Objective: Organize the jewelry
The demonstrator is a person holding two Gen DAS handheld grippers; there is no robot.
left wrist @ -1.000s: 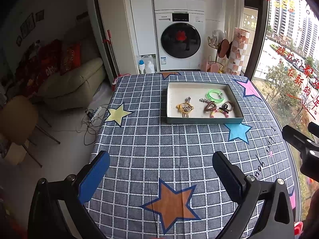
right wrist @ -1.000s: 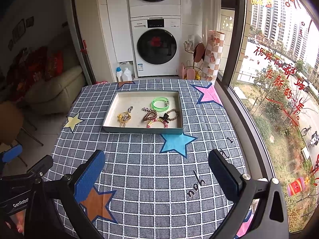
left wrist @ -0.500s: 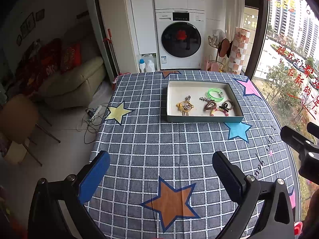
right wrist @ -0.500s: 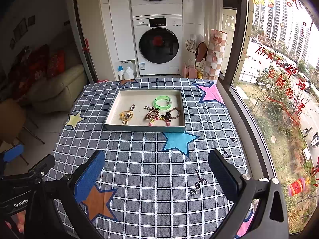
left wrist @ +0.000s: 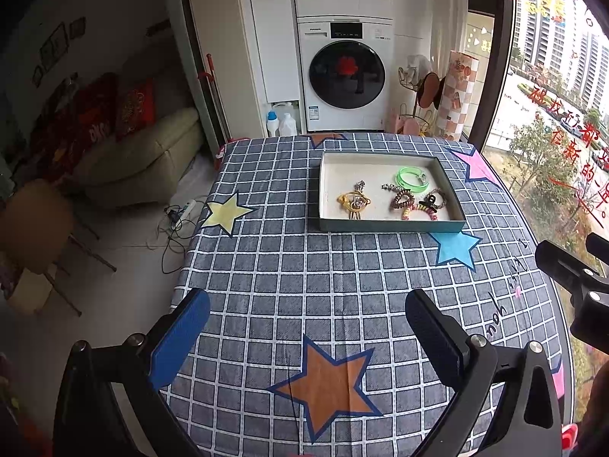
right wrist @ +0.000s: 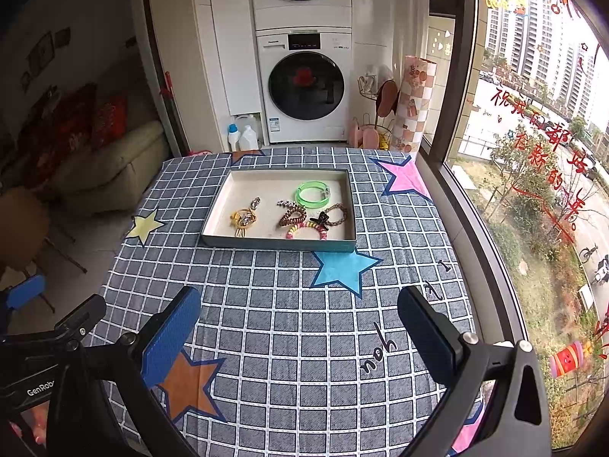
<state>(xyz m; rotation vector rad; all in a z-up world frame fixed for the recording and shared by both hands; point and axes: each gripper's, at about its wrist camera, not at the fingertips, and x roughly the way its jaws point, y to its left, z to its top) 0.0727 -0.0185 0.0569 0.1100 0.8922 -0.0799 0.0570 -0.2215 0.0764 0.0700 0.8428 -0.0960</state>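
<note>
A shallow grey tray (left wrist: 388, 225) (right wrist: 278, 243) sits on the far half of the table. In it lie a green bangle (left wrist: 411, 179) (right wrist: 313, 194), a yellow hair tie with charms (left wrist: 353, 202) (right wrist: 243, 218), a brown spiral tie (left wrist: 402, 199) (right wrist: 292, 216), a black clip (left wrist: 430, 202) (right wrist: 320, 218) and a multicoloured bead bracelet (left wrist: 418, 211) (right wrist: 306, 228). My left gripper (left wrist: 306, 339) is open and empty above the near table. My right gripper (right wrist: 298, 333) is open and empty, well short of the tray.
The table carries a grey checked cloth with stars (left wrist: 304, 266) (right wrist: 289, 304). A window (right wrist: 533, 152) runs along the right edge. A washing machine (left wrist: 344, 76) stands beyond the far edge. A sofa (left wrist: 141, 156) and a chair (left wrist: 34, 221) stand left.
Both views have shifted slightly: the tray sits a little lower in frame than a second ago. Both grippers stay open and empty.
</note>
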